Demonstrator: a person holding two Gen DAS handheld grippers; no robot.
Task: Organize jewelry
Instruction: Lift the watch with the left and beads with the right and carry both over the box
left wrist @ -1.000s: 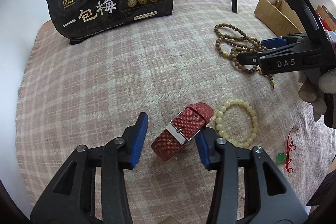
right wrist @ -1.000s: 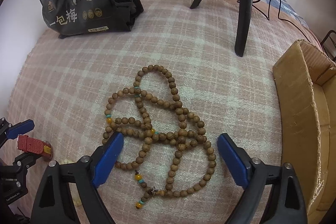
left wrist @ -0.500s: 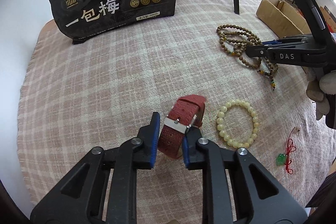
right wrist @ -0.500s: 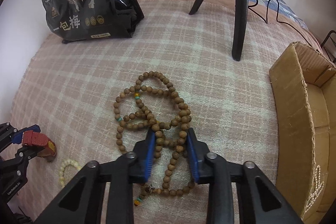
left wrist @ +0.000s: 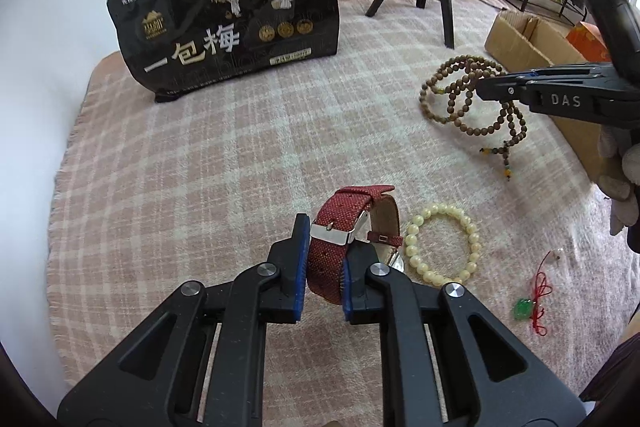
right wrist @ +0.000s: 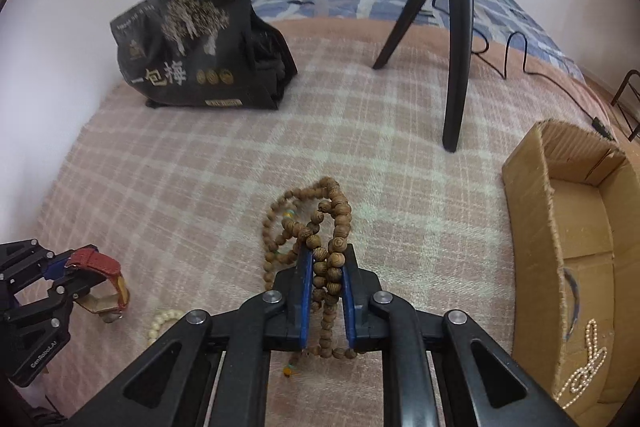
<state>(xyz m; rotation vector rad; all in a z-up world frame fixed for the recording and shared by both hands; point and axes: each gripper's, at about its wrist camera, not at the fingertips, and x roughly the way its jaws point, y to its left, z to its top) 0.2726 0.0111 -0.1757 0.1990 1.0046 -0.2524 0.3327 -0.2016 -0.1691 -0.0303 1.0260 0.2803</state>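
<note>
Where it stands open, cardboard box [right wrist: 576, 267] holds pearl strand [right wrist: 584, 367].

Plaid-blanketed bed [left wrist: 240, 155], black snack bag [left wrist: 236, 23], tripod [right wrist: 452, 39], cardboard box [right wrist: 568, 251], cream bead bracelet [left wrist: 442, 247], green pendant [left wrist: 524, 308]

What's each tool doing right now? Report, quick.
Left tool: closed on the red watch strap.
Right tool: closed on the wooden bead necklace.

Black plastic left claw [left wrist: 324, 267], blue pads, silver screws, right claw [right wrist: 325, 291] marked "DAS", pale glove [left wrist: 620, 183]
</note>
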